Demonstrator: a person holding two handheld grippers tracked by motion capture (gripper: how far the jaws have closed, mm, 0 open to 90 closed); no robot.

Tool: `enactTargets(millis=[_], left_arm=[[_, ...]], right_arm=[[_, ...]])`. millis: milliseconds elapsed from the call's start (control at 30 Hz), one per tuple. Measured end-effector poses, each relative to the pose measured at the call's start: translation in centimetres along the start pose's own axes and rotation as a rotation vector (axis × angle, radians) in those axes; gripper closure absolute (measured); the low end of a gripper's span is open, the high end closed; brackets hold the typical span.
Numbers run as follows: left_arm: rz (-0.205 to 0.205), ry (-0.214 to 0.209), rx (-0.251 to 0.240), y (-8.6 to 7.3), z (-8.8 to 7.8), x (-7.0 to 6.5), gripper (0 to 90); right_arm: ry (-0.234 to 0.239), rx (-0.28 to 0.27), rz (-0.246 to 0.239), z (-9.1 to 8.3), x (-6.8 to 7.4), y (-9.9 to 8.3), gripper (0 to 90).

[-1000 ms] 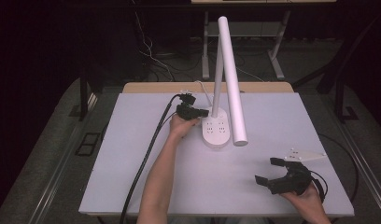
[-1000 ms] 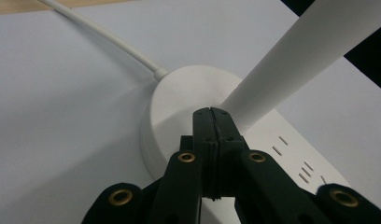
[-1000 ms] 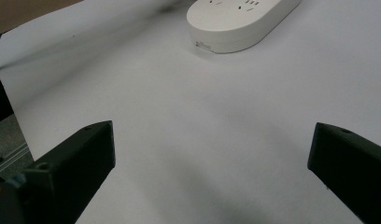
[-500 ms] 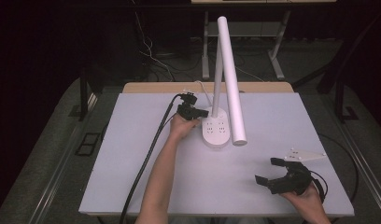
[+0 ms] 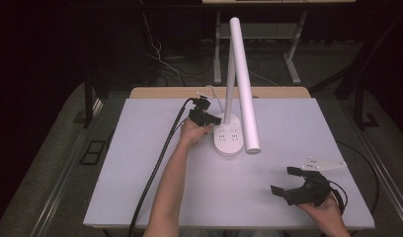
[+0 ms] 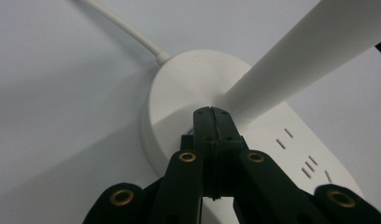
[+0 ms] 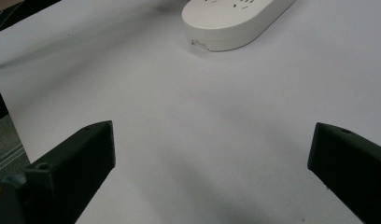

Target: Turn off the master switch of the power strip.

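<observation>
- Table (image 5: 140,197): pale, matt, rectangular top with a wooden strip along its far edge; it bears the lamp at its far middle and both grippers.
- Desk lamp (image 5: 244,84): wholly white; a slim upright post rises from the far end of the base, and a long tubular head slopes from the top of the post down toward the person, its lower end hanging just right of the base.
- Lamp base (image 5: 228,140): flat, elongated and round-ended, with sets of socket slots in its upper face; a white cord (image 6: 118,25) leaves its rounded end; no brand, label or legible writing can be made out, and a small dark mark on the near rim in the right gripper view is too small to read.
- Left gripper (image 5: 205,118): held at the left of the base, near the foot of the post; in the left gripper view its jaws are pressed fully together with nothing between them, tips (image 6: 213,116) over the rounded end of the base beside the post; whether they touch the surface cannot be told.
- Right gripper (image 5: 291,185): at the near right of the table, well apart from the lamp; jaws spread wide and empty, bare table between them, the base lying ahead beyond them.
</observation>
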State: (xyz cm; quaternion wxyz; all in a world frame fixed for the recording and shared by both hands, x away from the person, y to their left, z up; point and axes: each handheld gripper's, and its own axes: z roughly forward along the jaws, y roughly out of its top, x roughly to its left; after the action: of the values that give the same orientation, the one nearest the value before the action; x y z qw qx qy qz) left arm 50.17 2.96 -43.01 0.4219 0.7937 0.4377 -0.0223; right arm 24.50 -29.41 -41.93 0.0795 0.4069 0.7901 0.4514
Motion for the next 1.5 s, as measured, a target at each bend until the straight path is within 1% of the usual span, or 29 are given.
enactTargets(millis=[33,67,133,200,233,267,300,333,400,433,467,533,567,633,700,733,767,800,867,933,1000,1167,1367,1467,1500], left_arm=[[0.006,-0.005,0.003,0.0,0.0,0.1,90.0],[-0.005,-0.008,-0.005,0.0,0.1,-0.1,90.0],[-0.009,-0.012,-0.013,-0.1,0.2,0.0,90.0],[0.0,-0.014,-0.014,-0.1,0.1,0.0,90.0],[0.004,-0.019,-0.022,-0.1,0.2,0.0,89.9],[0.0,-0.022,-0.029,-0.2,0.2,0.1,89.9],[0.007,-0.032,-0.039,-0.2,0.1,0.2,89.9],[-0.013,-0.041,-0.055,-0.2,0.1,0.2,89.9],[0.005,-0.034,-0.048,-0.2,0.0,0.2,89.8],[0.001,-0.021,-0.059,-0.1,0.0,0.1,89.8],[0.009,-0.014,-0.05,-0.1,-0.1,0.1,89.8],[0.014,0.008,-0.052,-0.1,-0.3,0.0,89.8],[0.031,0.02,-0.045,-0.1,-0.5,0.0,89.8],[0.082,0.058,-0.016,-0.1,-1.0,0.1,89.7],[0.125,0.086,0.003,-0.1,-1.4,0.1,89.6],[0.111,0.082,-0.013,-0.2,-1.4,0.1,89.6],[0.14,0.08,0.008,-0.3,-1.8,0.3,89.7],[0.128,0.079,-0.008,-0.4,-1.9,0.3,89.6],[0.117,0.07,-0.015,-0.5,-2.2,0.4,89.6],[0.105,0.056,-0.041,-0.6,-2.6,0.6,89.6],[0.093,0.057,-0.064,-0.6,-3.1,0.7,89.6],[0.086,0.047,-0.092,-0.6,-4.6,1.1,89.5],[0.071,0.025,-0.145,-0.7,-6.4,1.2,89.4],[0.086,0.022,-0.153,-0.8,-7.5,1.1,89.3],[0.086,0.022,-0.158,-0.8,-7.8,1.0,89.3]], right_arm=[[0.0,0.0,-0.002,0.0,0.0,0.0,0.1],[0.0,-0.002,-0.003,0.0,0.0,0.0,0.0],[0.0,0.0,-0.005,0.0,0.0,0.0,0.1],[-0.001,0.001,-0.004,0.1,0.0,0.0,0.0],[-0.001,0.001,-0.002,0.1,0.0,0.0,0.0],[-0.003,-0.001,-0.005,0.1,-0.1,0.0,0.0],[-0.003,0.0,-0.005,0.0,-0.1,0.0,0.0],[-0.003,0.001,-0.006,0.0,-0.1,0.0,0.1],[0.0,0.006,-0.003,0.0,-0.1,0.0,0.1],[-0.001,0.005,-0.008,0.1,-0.1,0.0,0.1],[0.0,0.007,-0.006,0.1,-0.1,0.0,0.0],[0.0,0.004,-0.009,0.1,-0.1,0.0,0.0],[0.0,0.002,-0.007,0.1,-0.1,0.0,0.1],[0.0,0.003,-0.001,0.0,-0.1,0.0,0.0],[-0.002,0.0,0.0,0.0,-0.1,0.0,0.0],[-0.002,0.0,-0.001,0.0,-0.1,0.0,0.0],[-0.004,-0.001,-0.006,0.0,-0.1,0.0,0.0],[-0.005,0.0,-0.006,0.0,-0.1,0.0,0.0],[-0.006,0.002,-0.005,0.1,-0.1,0.0,0.0],[-0.006,0.002,-0.006,0.1,-0.1,0.0,0.0],[-0.007,0.004,-0.006,0.1,-0.1,0.0,0.0],[-0.006,0.005,-0.006,0.1,-0.1,0.0,0.0],[-0.005,0.009,-0.002,0.2,0.0,0.0,0.0],[-0.006,0.008,0.0,0.2,-0.1,0.0,0.0],[-0.006,0.008,0.001,0.2,-0.1,0.0,0.0]])
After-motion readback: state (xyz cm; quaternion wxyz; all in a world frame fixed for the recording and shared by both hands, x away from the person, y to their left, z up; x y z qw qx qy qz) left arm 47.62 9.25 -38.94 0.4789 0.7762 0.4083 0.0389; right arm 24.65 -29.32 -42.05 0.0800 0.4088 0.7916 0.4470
